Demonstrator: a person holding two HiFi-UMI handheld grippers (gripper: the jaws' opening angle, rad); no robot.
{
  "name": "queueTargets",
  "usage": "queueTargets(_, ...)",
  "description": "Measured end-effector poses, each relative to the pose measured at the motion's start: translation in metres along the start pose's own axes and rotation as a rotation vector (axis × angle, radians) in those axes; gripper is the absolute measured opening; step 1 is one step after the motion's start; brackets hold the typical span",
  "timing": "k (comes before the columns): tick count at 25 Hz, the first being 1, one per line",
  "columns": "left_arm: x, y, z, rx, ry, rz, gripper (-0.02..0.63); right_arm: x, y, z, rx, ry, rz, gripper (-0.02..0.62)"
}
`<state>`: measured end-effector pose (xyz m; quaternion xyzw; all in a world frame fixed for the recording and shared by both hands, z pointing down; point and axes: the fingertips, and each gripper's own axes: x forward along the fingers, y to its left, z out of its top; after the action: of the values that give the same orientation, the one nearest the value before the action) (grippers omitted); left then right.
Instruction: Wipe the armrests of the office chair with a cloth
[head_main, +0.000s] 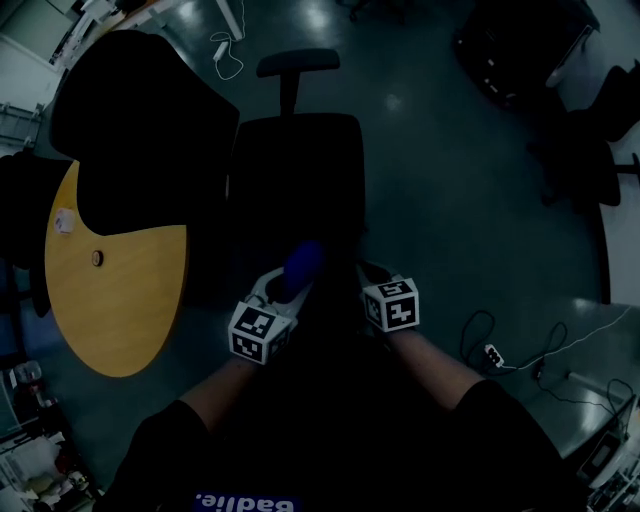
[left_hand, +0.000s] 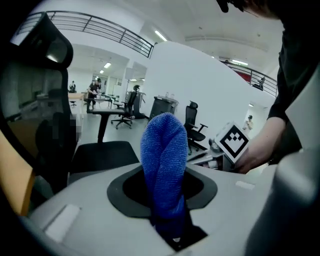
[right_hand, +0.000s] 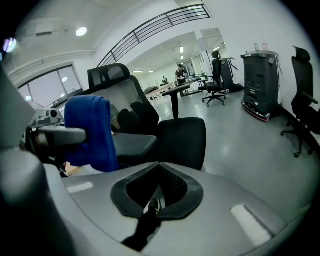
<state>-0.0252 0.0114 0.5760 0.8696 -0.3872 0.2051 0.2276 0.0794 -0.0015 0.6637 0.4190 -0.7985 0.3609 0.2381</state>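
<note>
— Risk?
— Cloth (left_hand: 164, 165) bunches upright in the clenched left hand-held gripper (head_main: 290, 285); ahead, on the office chair (head_main: 297, 170), only its tip may touch an armrest.
— Right hand-held gripper (right_hand: 156, 167)?
— Clenched, empty; the chair could swivel unsteadied.

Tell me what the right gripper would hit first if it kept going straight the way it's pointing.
Most likely the black office chair: its dark padded part lies just past the shut right gripper. Depth is hard to judge. The blue cloth sits off to the left.
</note>
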Motion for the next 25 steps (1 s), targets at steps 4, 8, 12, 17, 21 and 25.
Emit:
queueTargets(4, -0.041, 0.079, 0.023, -0.009, -0.045, 0.191, 0.141, 0.005, -0.002, 0.002, 0.020, -0.011, 0.000, 0.005)
queueTargets(8, -0.065, 0.153, 0.033, 0.026, -0.022, 0.366, 0.141, 0.012, -0.004, 0.008, 0.020, -0.015, -0.013, 0.005)
queueTargets(12, -0.052, 0.195, 0.020, 0.090, 0.046, 0.428, 0.141, 0.018, -0.009, 0.009, 0.023, -0.008, -0.037, 0.005)
queueTargets(17, -0.020, 0.196, 0.004, 0.126, 0.113, 0.386, 0.141, 0.028, 0.001, 0.006, 0.010, -0.001, -0.030, 0.005)
queueTargets(21, 0.004, 0.170, 0.002, 0.204, 0.154, 0.302, 0.141, 0.035, 0.009, 0.007, 0.015, -0.011, -0.021, 0.005)
queueTargets(25, 0.023, 0.143, 0.001, 0.290, 0.195, 0.221, 0.141, 0.036, 0.005, 0.009, 0.044, -0.017, -0.033, 0.003)
